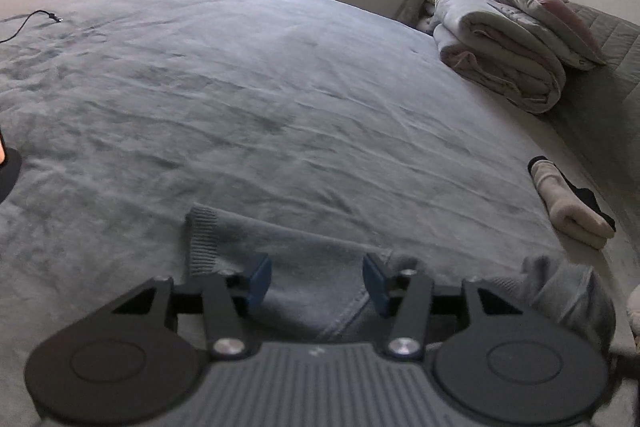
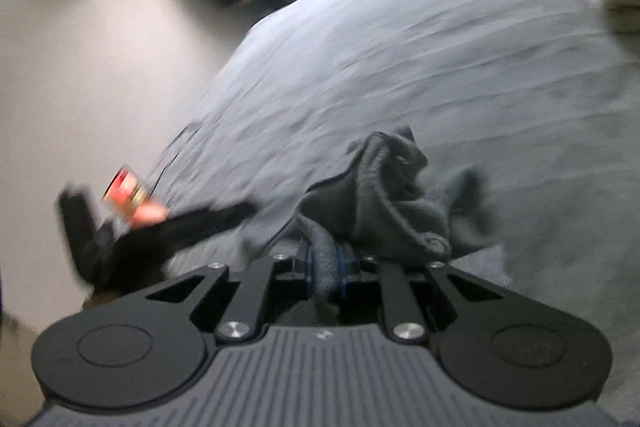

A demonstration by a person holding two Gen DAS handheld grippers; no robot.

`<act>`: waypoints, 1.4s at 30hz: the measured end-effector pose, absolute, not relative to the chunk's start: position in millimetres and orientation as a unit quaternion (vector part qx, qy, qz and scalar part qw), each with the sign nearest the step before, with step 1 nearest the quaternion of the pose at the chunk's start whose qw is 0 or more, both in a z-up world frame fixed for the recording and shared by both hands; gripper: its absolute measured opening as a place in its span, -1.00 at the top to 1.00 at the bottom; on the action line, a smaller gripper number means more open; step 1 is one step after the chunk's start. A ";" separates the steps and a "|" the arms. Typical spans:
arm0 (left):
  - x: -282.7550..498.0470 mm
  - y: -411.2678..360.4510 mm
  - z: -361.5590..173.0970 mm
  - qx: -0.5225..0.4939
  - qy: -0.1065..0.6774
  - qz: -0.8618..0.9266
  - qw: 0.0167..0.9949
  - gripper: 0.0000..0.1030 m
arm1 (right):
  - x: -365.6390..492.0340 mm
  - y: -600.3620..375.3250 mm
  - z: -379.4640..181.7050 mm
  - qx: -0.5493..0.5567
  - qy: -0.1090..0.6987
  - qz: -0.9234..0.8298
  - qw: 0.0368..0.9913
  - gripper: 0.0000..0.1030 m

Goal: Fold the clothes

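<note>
A grey-blue sweater (image 1: pixel 304 267) lies on the grey bed (image 1: pixel 260 87), its ribbed cuff (image 1: pixel 202 243) stretched out to the left. My left gripper (image 1: pixel 316 281) is open just above the sleeve, its blue pads on either side of the fabric. In the blurred right wrist view my right gripper (image 2: pixel 326 265) is shut on a bunched part of the grey sweater (image 2: pixel 384 199), lifted off the bed (image 2: pixel 440 47). The left gripper (image 2: pixel 132 227) shows blurred at the left of that view.
A folded beige and dark garment (image 1: pixel 572 203) lies at the bed's right edge. Folded quilts and pillows (image 1: pixel 516 39) are stacked at the far right. A black cable (image 1: pixel 28 23) lies far left. A wall and a window are beyond.
</note>
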State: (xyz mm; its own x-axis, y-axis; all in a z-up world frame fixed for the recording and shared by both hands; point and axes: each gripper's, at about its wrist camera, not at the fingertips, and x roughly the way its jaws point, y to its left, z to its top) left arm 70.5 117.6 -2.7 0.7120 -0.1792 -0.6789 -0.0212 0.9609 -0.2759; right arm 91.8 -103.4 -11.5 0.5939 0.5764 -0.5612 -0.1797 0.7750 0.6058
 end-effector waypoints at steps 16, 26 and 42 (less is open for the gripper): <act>76.2 81.6 -17.2 -0.250 0.435 -0.255 0.826 0.13 | 87.2 -65.2 -30.5 0.169 0.430 0.257 0.849 0.67; 67.9 72.2 -12.6 -0.240 0.410 -0.269 0.838 0.84 | 55.7 -97.5 12.6 0.127 0.333 0.250 0.900 0.07; 66.8 67.2 -13.6 -0.238 0.407 -0.266 0.841 0.43 | 69.1 -104.2 -3.4 0.190 0.336 0.211 0.898 0.76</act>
State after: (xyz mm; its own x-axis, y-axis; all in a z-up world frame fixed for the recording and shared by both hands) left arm 66.8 67.2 -13.6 0.5270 -0.6417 -0.5572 0.2543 0.7447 -0.6171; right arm 69.1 -104.2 -3.4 0.6848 0.5062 -0.5243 -0.2508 0.8392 0.4826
